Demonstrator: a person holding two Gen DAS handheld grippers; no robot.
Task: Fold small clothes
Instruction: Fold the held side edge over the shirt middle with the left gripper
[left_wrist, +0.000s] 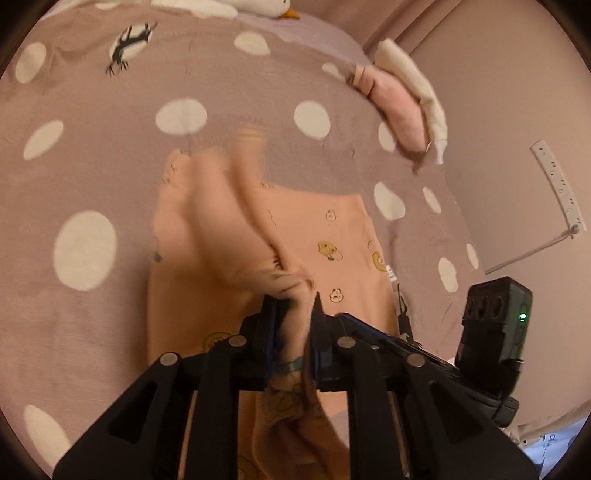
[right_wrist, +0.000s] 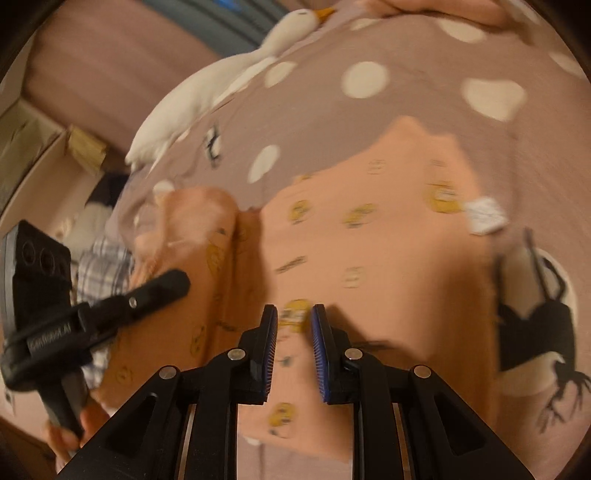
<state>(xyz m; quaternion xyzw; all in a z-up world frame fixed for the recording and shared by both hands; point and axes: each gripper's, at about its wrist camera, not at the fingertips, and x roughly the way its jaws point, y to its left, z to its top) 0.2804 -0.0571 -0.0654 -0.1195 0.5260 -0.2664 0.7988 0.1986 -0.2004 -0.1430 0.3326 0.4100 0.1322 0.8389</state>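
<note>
Centrally on the dotted bedspread (left_wrist: 221, 85) lies the peach garment (left_wrist: 332, 229), its body spread flat while one sleeve or side portion is lifted clear. Left gripper (left_wrist: 295, 299): jaws clamped on that raised fold, cloth bunched between the pads. Right gripper (right_wrist: 293, 314): jaws narrowly parted above the flat cloth, nothing between them. Step in hand, judged: folding one side across the body. Next move calls for laying the held fold over the middle, then releasing.
</note>
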